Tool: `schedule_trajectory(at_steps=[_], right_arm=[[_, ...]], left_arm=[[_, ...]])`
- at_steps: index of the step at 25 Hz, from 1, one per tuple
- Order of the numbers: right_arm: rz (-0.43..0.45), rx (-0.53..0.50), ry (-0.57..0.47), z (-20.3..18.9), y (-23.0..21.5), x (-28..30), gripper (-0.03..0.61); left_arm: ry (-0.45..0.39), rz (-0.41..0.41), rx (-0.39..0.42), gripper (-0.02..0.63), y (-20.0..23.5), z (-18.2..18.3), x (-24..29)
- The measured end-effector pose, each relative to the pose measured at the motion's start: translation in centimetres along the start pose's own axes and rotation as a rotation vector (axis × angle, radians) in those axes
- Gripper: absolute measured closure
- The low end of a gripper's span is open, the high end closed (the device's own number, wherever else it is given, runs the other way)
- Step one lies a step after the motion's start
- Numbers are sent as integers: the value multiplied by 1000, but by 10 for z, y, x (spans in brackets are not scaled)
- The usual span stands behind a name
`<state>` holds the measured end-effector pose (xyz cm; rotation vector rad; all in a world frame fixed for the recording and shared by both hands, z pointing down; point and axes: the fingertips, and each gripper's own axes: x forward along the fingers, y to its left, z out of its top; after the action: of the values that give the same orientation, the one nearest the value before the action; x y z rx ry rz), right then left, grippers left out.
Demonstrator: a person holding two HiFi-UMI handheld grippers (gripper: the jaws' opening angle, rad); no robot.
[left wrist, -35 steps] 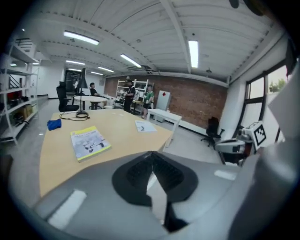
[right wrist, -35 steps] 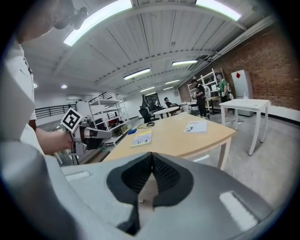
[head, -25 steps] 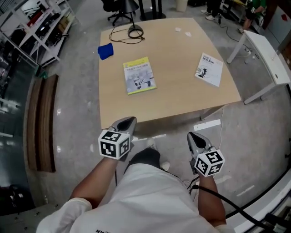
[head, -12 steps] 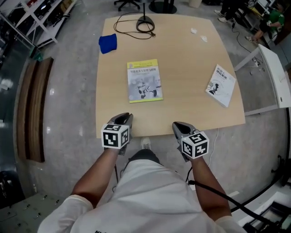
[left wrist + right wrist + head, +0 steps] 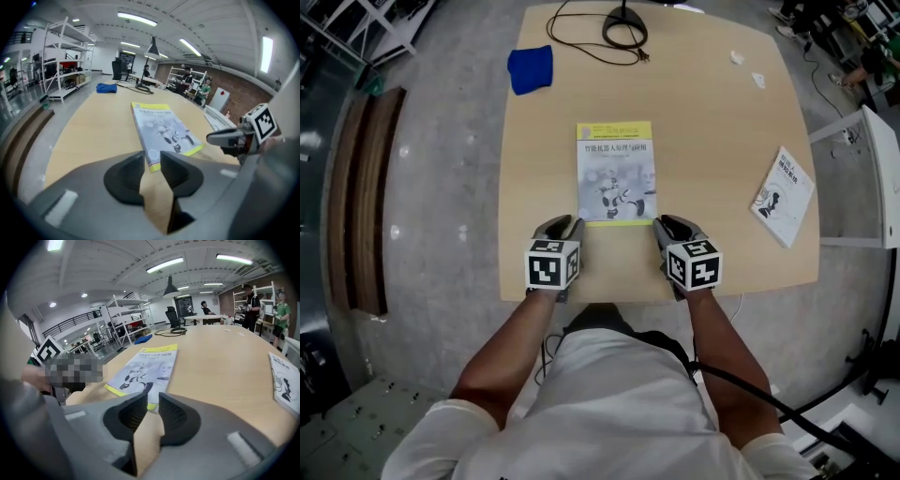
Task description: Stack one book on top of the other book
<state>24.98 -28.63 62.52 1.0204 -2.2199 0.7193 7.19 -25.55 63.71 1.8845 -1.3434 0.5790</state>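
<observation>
Bright, even light comes from long white fluorescent ceiling strips [image 5: 137,18] and a dark cone-shaped pendant lamp [image 5: 170,288]. In the head view it lights the pale wooden tabletop [image 5: 694,122] uniformly, with only faint, short shadows beside the yellow-bordered glossy book [image 5: 617,172], no strong glare on its cover, and small bright reflections on the polished grey floor [image 5: 441,187]. Both gripper views are heavily fisheyed: the white metal shelving [image 5: 65,61] and ceiling lines bow, the corners fall to black, the strips blow out to white, and whatever sits nearest the lens is soft while the far room stays fairly sharp.
</observation>
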Motion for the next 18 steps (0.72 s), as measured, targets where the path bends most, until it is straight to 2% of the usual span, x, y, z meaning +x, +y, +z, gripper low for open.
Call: schedule_trajectory(at_steps=[2, 4, 12, 16, 18], right_arm=[[-13, 6, 9, 3, -6, 14, 475], [-13, 18, 24, 3, -7, 23, 450], [17, 91, 27, -6, -5, 32, 449], [37, 167, 17, -8, -6, 33, 449], [29, 157, 19, -8, -4, 33, 451]], left_arm=[[13, -7, -31, 486, 5, 1, 8], [29, -31, -55, 479, 5, 0, 12], [64, -62, -75, 482, -4, -9, 20], [44, -54, -81, 509, -4, -12, 22], [41, -56, -85, 511, -3, -11, 22]])
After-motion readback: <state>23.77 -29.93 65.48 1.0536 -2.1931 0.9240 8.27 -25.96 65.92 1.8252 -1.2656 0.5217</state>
